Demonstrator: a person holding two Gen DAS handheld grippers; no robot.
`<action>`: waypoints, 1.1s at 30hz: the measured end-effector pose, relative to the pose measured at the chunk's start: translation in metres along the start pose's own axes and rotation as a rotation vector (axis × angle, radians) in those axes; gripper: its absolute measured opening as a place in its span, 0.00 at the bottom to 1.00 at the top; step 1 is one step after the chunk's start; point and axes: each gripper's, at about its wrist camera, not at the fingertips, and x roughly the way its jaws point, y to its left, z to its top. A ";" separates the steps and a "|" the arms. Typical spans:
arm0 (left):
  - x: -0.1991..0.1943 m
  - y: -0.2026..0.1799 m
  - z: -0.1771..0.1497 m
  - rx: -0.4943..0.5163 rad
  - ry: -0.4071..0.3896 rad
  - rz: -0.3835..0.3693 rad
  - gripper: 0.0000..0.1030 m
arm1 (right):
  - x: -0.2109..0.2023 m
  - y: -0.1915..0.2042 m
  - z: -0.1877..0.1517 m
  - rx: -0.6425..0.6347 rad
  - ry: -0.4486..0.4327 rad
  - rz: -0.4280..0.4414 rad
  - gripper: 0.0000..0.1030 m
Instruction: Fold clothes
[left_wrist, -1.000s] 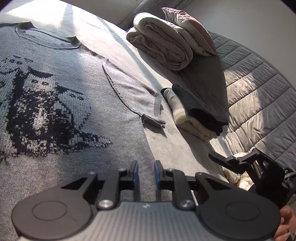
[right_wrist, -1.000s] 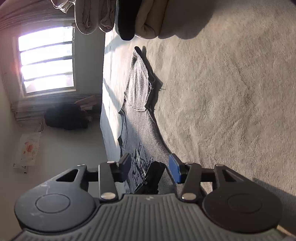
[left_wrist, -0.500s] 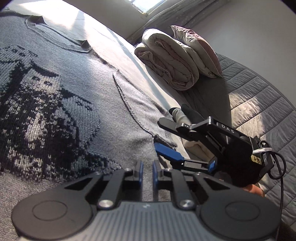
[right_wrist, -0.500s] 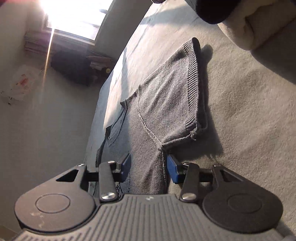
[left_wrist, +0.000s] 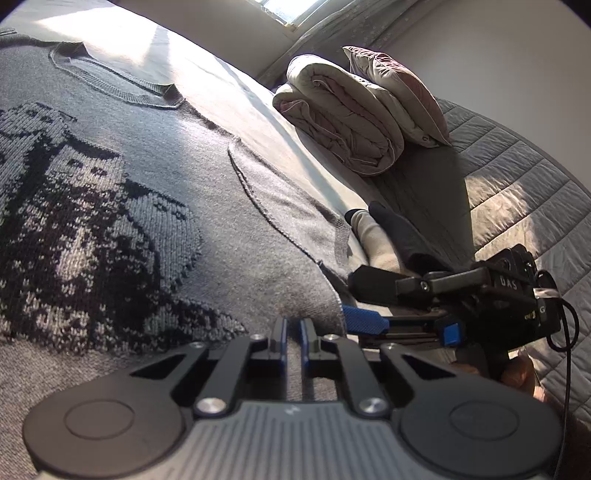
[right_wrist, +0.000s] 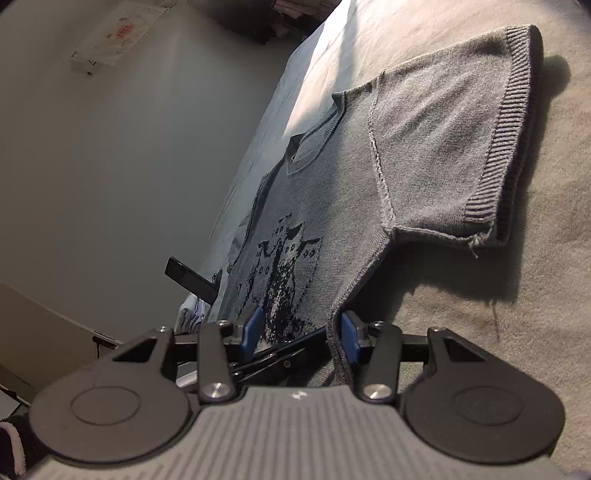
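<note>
We see a grey knitted sweater (left_wrist: 221, 221) lying flat on the bed (left_wrist: 236, 88), front up, its dark pattern (left_wrist: 74, 229) spread across the chest and its collar (left_wrist: 122, 85) toward the sunlit far end. Our left gripper (left_wrist: 292, 334) sits low over the sweater's lower part; its jaws have just been closing and now stand almost together, with only a thin slit between the blue pads, and a strip of knit runs through that slit, though we cannot tell for sure that it is pinched. Our right gripper (right_wrist: 301, 334) comes in from the side at the sweater's edge below the short sleeve (right_wrist: 443, 147); its jaws have just opened a little and stand half wide, the side seam (right_wrist: 334, 332) passing between the pads, close by the right-hand one, without being pressed. In the left view it shows beside the hem, a hand (left_wrist: 517, 373) behind it. Past the sleeve lies a small folded pile (left_wrist: 384, 240), and farther off a rolled duvet (left_wrist: 340, 118) with a pillow (left_wrist: 399, 88) against it.
</note>
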 end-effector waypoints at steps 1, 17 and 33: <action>0.000 -0.002 -0.001 0.006 0.005 -0.003 0.07 | -0.002 0.004 -0.005 -0.001 0.001 0.003 0.49; -0.050 -0.046 -0.045 0.251 0.330 -0.169 0.26 | -0.103 0.054 -0.106 0.198 -0.068 -0.255 0.50; -0.163 -0.024 -0.088 0.375 0.400 -0.176 0.32 | -0.060 0.105 -0.209 0.212 0.082 -0.505 0.42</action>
